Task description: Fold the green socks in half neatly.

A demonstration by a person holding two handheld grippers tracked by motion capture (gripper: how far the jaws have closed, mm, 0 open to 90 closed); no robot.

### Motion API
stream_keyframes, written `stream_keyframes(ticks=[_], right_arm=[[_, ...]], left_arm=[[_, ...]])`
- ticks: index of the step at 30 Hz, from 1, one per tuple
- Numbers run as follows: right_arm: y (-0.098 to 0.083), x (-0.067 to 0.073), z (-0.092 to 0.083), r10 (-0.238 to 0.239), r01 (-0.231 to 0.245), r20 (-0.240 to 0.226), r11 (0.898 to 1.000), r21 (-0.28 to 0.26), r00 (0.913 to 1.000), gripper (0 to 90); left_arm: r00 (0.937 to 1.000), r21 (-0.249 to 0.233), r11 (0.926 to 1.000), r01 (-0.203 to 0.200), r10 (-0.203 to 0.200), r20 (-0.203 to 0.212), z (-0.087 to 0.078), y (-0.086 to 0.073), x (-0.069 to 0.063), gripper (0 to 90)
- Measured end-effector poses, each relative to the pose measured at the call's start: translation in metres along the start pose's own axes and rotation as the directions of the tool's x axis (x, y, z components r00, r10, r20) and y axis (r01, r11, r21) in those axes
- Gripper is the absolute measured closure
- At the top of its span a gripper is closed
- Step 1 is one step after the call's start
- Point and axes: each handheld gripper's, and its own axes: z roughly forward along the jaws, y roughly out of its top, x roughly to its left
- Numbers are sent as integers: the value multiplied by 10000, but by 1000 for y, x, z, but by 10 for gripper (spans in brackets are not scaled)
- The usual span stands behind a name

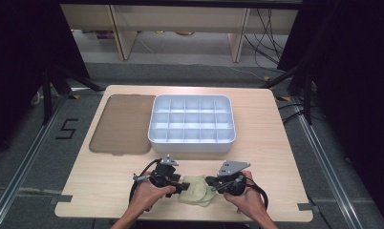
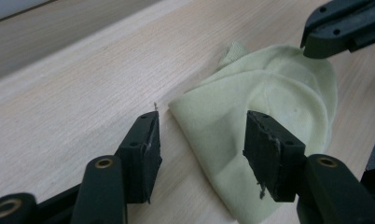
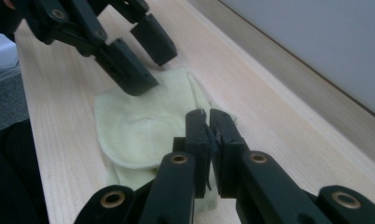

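Note:
A pale green folded cloth (image 1: 196,190) lies flat near the table's front edge, between my two grippers. My left gripper (image 1: 183,186) stands open; in the left gripper view its jaws (image 2: 202,121) straddle the cloth's (image 2: 269,102) near corner without pressing on it. My right gripper (image 1: 213,183) is shut, its tips (image 3: 208,114) low over the cloth's (image 3: 139,121) opposite edge. I cannot tell whether any fabric is pinched between them. The left gripper (image 3: 153,70) also hangs over the cloth's far side in the right gripper view, and the right gripper's tip (image 2: 316,49) appears in the left gripper view.
A white compartment tray (image 1: 192,143) with several empty cells sits at the table's middle back. A brown translucent lid (image 1: 121,124) lies flat to its left. Bare wooden tabletop (image 1: 276,157) extends right of the tray. Both hands enter at the front edge.

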Motion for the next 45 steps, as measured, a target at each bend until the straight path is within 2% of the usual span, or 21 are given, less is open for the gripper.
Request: stream_keyframes(ticks=[1, 2, 3, 4, 6, 7, 9, 10, 13, 14, 17, 18, 22, 26, 28, 36, 40, 41, 42, 44, 45], right_arm=[[0, 1, 0, 15, -15, -61, 10000, 67, 10000, 865], [0, 2, 0, -64, 63, -141, 10000, -20, 9999, 865], [0, 2, 0, -14, 14, -101, 10000, -6, 9999, 865], [0, 2, -1, -44, 44, -84, 10000, -26, 10000, 864], [0, 2, -1, -20, 20, -44, 10000, -47, 10000, 863], [0, 2, -1, -14, 14, -51, 10000, -39, 10000, 863], [0, 2, -1, -78, 78, -65, 10000, -54, 9999, 863], [0, 2, -1, -104, 104, -100, 9999, -10, 9999, 863], [-1, 3, -1, -26, 25, -145, 10000, -21, 9999, 863], [-1, 3, -1, -137, 136, -118, 9999, -76, 9998, 863], [0, 4, -1, -222, 220, -322, 9997, -61, 9992, 863], [0, 7, -3, 52, -50, -281, 10000, 60, 9996, 863], [0, 9, 0, -331, 327, -304, 9994, -140, 9990, 862], [1, 12, 0, -309, 306, -306, 9995, -93, 9991, 862], [1, 15, 1, -389, 387, -380, 9992, -45, 9985, 861], [2, 22, 6, -603, 605, -526, 9982, 29, 9968, 862], [3, 28, 14, -732, 746, -685, 9971, 178, 9950, 862], [3, 31, 16, -655, 673, -787, 9975, 206, 9947, 862], [4, 33, 18, -794, 817, -850, 9963, 249, 9932, 862], [4, 37, 22, -847, 888, -1001, 9953, 375, 9914, 863], [4, 37, 22, -847, 888, -1001, 9953, 375, 9914, 863]], left_arm=[[9999, -84, 9999, 118, -118, -17, 2, 1, -1, 456], [9994, 298, 9990, -347, 348, -7, 3, 3, 2, 460], [10000, 146, 9999, -72, 72, -22, 5, 3, 0, 464], [9999, 88, 9999, -82, 83, -72, 6, 3, 0, 466], [9992, 435, 9982, -405, 406, -19, 5, 4, 4, 466], [10000, 122, 9999, -54, 54, -24, 7, 4, 2, 467], [9991, 434, 9982, -425, 426, -25, 5, 5, 5, 474], [10000, 112, 9999, -45, 45, -30, 7, 5, 3, 476], [9997, 287, 9993, -250, 252, -44, 6, 6, 5, 483], [10000, 64, 10000, -3, 3, -83, 8, 6, 3, 492], [9996, 288, 9992, -262, 264, -51, 8, 7, 4, 508], [9991, 417, 9982, -429, 430, -20, 8, 8, 5, 513], [9985, 478, 9973, -550, 550, 1, 8, 9, 6, 548], [9985, 451, 9975, -546, 549, -42, 9, 9, 6, 574], [9998, 98, 9998, -196, 196, -77, 12, 7, 2, 634], [9992, 0, 9994, -355, 355, -171, 11, 7, -1, 809], [9987, -47, 9989, -457, 456, -242, 9, 8, -5, 833], [9949, 273, 9949, -975, 982, -249, 6, 9, -2, 834], [9984, -68, 9988, -485, 483, -282, 8, 9, -5, 835], [9983, -41, 9986, -521, 519, -270, 7, 8, -5, 835], [9962, 20, 9967, -809, 810, -309, 6, 10, -2, 835]])
